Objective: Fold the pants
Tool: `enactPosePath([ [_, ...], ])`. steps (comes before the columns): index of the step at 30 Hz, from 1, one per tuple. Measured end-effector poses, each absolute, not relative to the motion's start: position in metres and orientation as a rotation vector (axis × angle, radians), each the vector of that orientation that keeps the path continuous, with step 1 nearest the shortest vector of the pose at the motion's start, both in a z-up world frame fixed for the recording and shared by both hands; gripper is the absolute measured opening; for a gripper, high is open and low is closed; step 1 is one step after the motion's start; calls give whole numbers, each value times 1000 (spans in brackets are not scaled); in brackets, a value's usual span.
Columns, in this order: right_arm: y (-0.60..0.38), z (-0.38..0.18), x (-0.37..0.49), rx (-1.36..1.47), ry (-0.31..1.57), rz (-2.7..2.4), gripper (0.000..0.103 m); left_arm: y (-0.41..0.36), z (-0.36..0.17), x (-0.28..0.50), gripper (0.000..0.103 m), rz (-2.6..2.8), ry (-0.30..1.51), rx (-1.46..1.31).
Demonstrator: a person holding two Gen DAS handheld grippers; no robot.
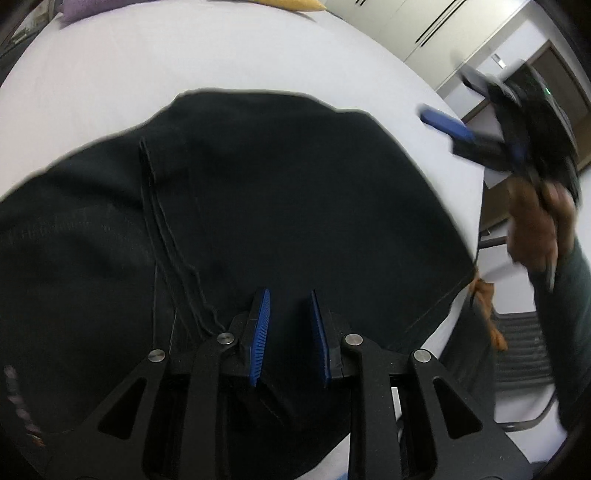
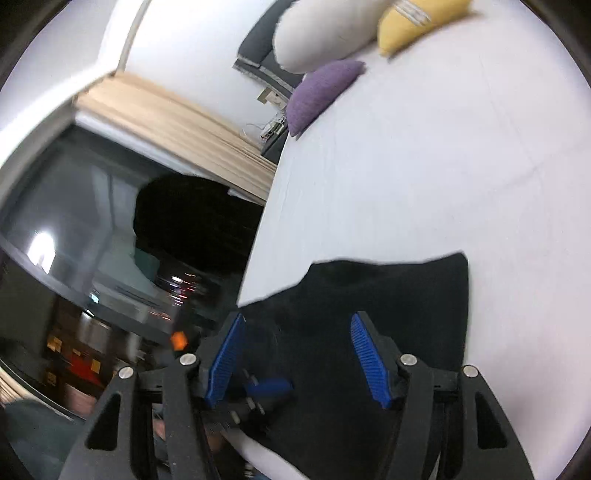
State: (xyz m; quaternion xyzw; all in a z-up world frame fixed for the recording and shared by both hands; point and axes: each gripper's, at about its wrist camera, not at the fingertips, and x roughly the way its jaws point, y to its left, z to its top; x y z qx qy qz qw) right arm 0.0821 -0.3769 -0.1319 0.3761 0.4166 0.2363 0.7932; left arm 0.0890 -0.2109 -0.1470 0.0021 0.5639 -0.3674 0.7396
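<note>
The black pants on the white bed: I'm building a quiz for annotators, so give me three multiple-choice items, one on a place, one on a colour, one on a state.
1. Where do the black fabric pants lie?
A. On the white bed sheet
B. On a wooden floor
C. Over a chair back

2. What colour is the small knitted cushion beside the yellow cushion?
A. Green
B. Purple
C. Red

3. How does the right gripper stand?
A. Shut on the pants
B. Shut on a cushion
C. Open, holding nothing

Key: 1 A, the dark cloth spreads flat on the white sheet. 2 B, it shows purple near the bed's far edge in the right wrist view. 3 C, its blue pads stand wide apart above the cloth.
</note>
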Motion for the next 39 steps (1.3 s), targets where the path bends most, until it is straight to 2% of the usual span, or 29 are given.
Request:
enactPosePath([
  [6, -381, -200, 118, 884, 1050, 498, 62, -196, -150, 80, 21, -818, 1209, 14],
  [8, -382, -220, 114, 906, 1080, 482, 46, -201, -152, 77, 21, -806, 1206, 21],
  [12, -393, -217, 89, 922, 1072, 536, 46, -219, -153, 64, 21, -809, 1193, 21],
  [21, -365, -204, -2, 829, 1138, 568, 47, -199, -155, 73, 21, -839, 1189, -33],
  [24, -356, -183, -17, 803, 1097, 557, 52, -188, -154, 75, 21, -841, 1176, -35],
  [26, -351, -169, -21, 838, 1007, 585, 60, -187, -153, 72, 21, -835, 1164, -26],
  [28, -353, -172, -19, 869, 971, 575, 67, -185, -149, 66, 21, -822, 1151, -18],
  [30, -351, -191, -12, 899, 1004, 522, 70, -181, -141, 60, 21, -800, 1139, -10],
  [31, -349, -203, -9, 886, 1047, 478, 63, -177, -136, 56, 22, -791, 1127, -10],
  [32, -345, -209, -7, 838, 1082, 424, 46, -171, -129, 52, 22, -776, 1111, -10],
  [33, -344, -205, -6, 819, 1088, 395, 45, -163, -120, 48, 22, -759, 1095, -14],
  [34, -343, -199, -6, 837, 1082, 397, 49, -153, -113, 44, 22, -741, 1078, -29],
  [35, -344, -191, -8, 852, 1068, 394, 54, -138, -107, 40, 25, -726, 1062, -63],
  [36, -342, -179, -10, 855, 1041, 394, 54, -124, -101, 36, 29, -711, 1049, -98],
  [37, -341, -172, -12, 868, 1009, 410, 54, -102, -94, 31, 49, -681, 1030, -156],
  [38, -336, -159, -15, 900, 951, 455, 55, -84, -89, 27, 76, -653, 1010, -205],
  [39, -330, -148, -18, 923, 891, 501, 58, -62, -83, 21, 82, -619, 976, -262],
])
